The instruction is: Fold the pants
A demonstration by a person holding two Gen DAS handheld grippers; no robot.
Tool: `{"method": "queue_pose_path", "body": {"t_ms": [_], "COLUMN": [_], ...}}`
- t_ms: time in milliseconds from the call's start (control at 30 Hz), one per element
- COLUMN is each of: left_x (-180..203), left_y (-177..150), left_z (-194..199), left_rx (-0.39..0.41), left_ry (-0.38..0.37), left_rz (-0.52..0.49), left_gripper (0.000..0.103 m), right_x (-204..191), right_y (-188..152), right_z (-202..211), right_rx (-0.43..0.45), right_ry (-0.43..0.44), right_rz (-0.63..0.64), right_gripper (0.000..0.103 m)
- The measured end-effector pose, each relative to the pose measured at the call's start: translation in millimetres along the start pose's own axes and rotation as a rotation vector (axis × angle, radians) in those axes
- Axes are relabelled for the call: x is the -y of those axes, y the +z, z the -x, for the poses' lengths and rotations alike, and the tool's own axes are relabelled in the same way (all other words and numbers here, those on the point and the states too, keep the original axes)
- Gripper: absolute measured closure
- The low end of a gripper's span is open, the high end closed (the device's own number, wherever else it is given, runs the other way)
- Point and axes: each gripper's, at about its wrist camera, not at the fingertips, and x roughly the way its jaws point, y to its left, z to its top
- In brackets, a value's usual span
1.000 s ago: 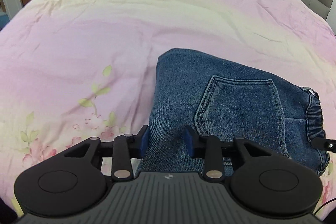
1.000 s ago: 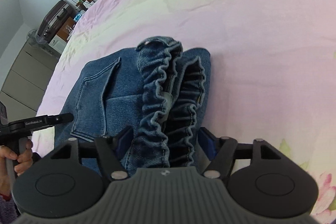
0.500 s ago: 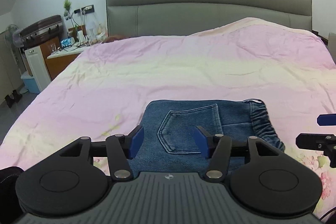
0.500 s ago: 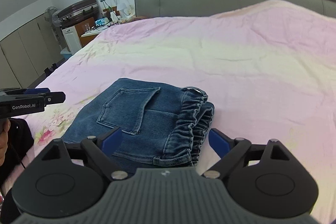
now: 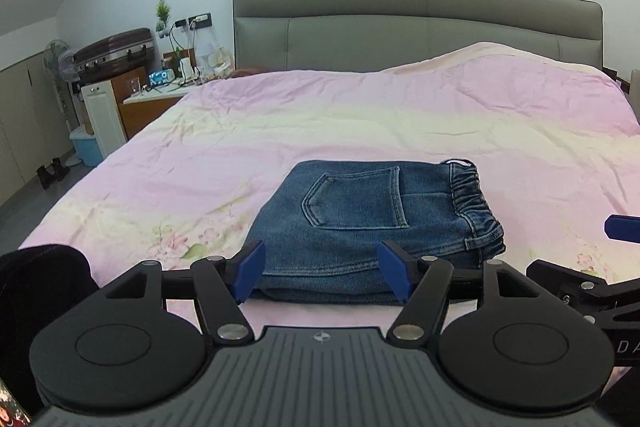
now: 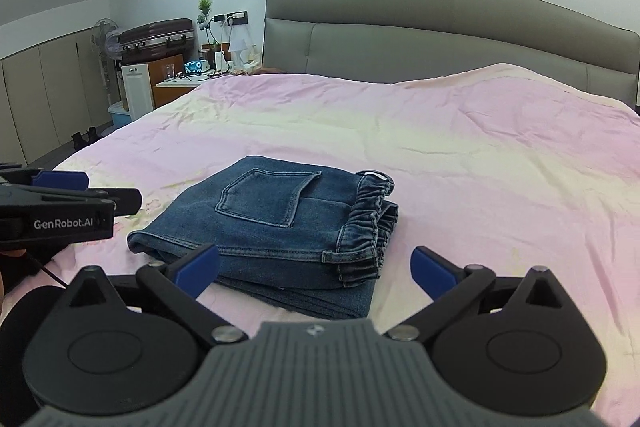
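Both of your grippers, left gripper (image 5: 322, 275) and right gripper (image 6: 316, 269), sit wide open, holding nothing, near edge of bed (image 6: 480, 155). Pants (image 6: 280, 227) lie folded in a compact stack, waistband right, pocket up; task looks done.

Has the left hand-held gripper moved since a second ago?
Yes. The left hand-held gripper has pulled up and back from the folded jeans: the headboard, unseen before, now fills its view.
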Motion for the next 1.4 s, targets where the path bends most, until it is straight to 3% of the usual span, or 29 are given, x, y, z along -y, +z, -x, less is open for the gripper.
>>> {"method": "queue_pose_path", "body": {"t_ms": [167,367,1400], "left_x": [2.0,4.3,5.9], "left_y": [-15.0,-22.8,-18.2], "left_z": [-5.2,-3.5,1.6], "left_rx": [-0.059,-0.075,-0.074], "left_ry": [0.001,-0.008,-0.002], "left_rz": [-0.002,0.004,0.009], "left_gripper": [0.027,0.026,0.025], "right_x": [-7.5,-5.6,-5.1], "right_y": [-14.6,-17.9,-15.6], "right_z": [-3.4,-2.8,4.2], "right_rx": [-0.02,-0.028,-0.007], "right_ry": [-0.015,-0.011,-0.01], "right_rz": [0.016,0.003,-0.001], "right_gripper": [0.005,0.005,0.005]}}
